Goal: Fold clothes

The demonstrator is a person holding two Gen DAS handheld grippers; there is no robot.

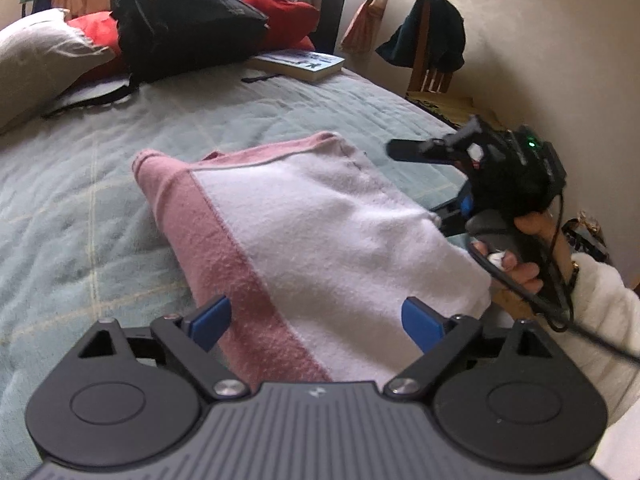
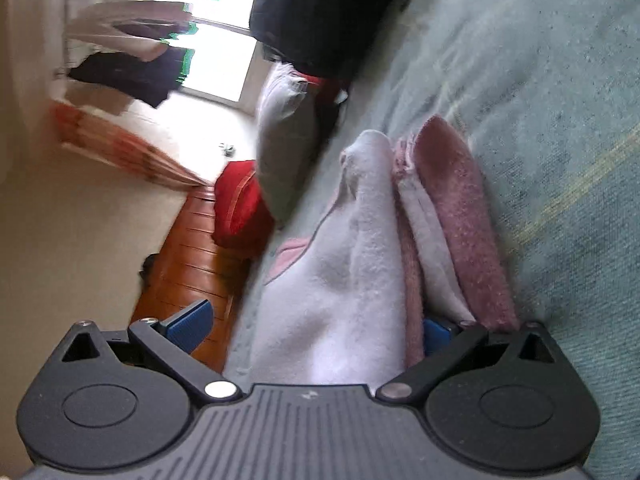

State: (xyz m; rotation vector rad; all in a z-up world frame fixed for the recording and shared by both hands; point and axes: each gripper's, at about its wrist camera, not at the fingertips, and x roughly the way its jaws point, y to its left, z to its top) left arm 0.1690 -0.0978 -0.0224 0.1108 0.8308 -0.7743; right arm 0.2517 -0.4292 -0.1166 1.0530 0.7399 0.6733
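Observation:
A folded white and pink garment (image 1: pixel 304 232) lies on the pale green bedspread (image 1: pixel 100 200). My left gripper (image 1: pixel 316 322) is open at the garment's near edge, its blue fingers (image 1: pixel 212 320) on either side of the cloth. My right gripper (image 1: pixel 448 184) is at the garment's right side, turned on its side. In the right wrist view the right gripper (image 2: pixel 312 326) is open wide and the garment's layers (image 2: pixel 372 260) lie between its blue fingers (image 2: pixel 192 322), one finger (image 2: pixel 436 334) tucked among the folds.
A black backpack (image 1: pixel 180 16), red cushions (image 1: pixel 288 16), a grey pillow (image 1: pixel 36 60) and a book (image 1: pixel 304 62) sit at the far end of the bed. A wooden chair with dark clothes (image 1: pixel 432 40) stands by the wall at right.

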